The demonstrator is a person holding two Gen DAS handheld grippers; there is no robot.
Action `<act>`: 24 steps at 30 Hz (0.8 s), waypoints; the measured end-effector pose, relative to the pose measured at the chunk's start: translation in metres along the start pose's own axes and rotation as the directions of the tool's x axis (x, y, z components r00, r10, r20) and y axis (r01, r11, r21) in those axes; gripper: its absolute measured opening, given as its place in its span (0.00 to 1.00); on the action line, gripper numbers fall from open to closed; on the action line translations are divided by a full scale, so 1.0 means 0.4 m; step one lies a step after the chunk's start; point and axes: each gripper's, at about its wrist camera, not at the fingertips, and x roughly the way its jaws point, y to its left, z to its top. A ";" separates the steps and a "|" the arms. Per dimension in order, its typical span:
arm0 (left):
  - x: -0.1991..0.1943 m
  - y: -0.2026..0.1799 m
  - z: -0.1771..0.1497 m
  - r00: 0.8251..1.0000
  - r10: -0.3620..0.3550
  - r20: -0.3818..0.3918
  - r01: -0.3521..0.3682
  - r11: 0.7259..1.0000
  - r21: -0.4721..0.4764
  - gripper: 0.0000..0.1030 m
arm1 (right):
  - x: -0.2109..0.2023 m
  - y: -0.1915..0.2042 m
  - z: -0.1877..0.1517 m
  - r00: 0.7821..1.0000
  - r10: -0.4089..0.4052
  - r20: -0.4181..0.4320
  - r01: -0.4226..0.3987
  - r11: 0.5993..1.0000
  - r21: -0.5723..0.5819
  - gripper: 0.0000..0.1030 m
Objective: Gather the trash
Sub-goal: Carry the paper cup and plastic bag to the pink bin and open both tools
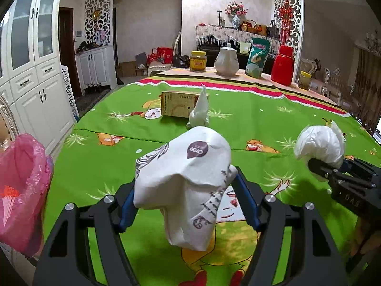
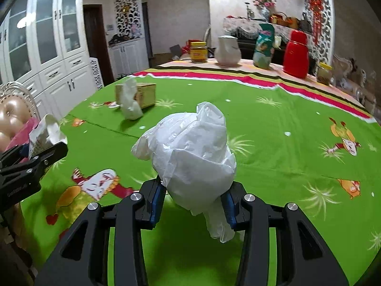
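The left gripper (image 1: 183, 205) clamps a printed paper wrapper (image 1: 183, 188) between its fingers while the right gripper (image 2: 193, 202) pinches a crumpled plastic bag (image 2: 190, 157) ahead; both look light, soft, easily crushed.

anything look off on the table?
A crumpled tissue and a cardboard box lying on its side remain loose on the green tablecloth. Nothing spilled or visibly damaged.
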 end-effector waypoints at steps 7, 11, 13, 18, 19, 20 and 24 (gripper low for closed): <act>-0.033 0.014 -0.014 0.999 0.015 0.049 -0.015 1.000 -0.005 0.67 | -0.011 0.067 -0.005 0.999 0.039 0.006 -0.039 0.998 -0.054 0.40; -0.061 0.035 -0.021 0.997 0.018 0.079 -0.016 1.000 -0.020 0.67 | -0.021 0.114 -0.010 0.998 0.056 0.014 -0.054 0.994 -0.095 0.40; -0.078 0.049 -0.026 0.995 0.028 0.098 -0.025 0.999 -0.028 0.67 | -0.029 0.138 -0.013 0.998 0.053 0.026 -0.050 0.992 -0.118 0.40; -0.113 0.090 -0.043 0.988 0.055 0.145 -0.049 0.998 -0.043 0.67 | -0.049 0.181 -0.014 0.997 0.044 0.057 -0.035 0.986 -0.163 0.40; -0.120 0.101 -0.048 0.987 0.060 0.152 -0.053 0.997 -0.048 0.67 | -0.051 0.187 -0.012 0.997 0.043 0.062 -0.032 0.985 -0.171 0.40; -0.126 0.110 -0.050 0.985 0.067 0.160 -0.059 0.997 -0.052 0.67 | -0.055 0.195 -0.012 0.997 0.042 0.068 -0.029 0.983 -0.180 0.40; -0.151 0.148 -0.058 0.980 0.091 0.176 -0.080 0.995 -0.066 0.67 | -0.061 0.215 0.000 0.996 0.048 0.077 -0.032 0.980 -0.198 0.40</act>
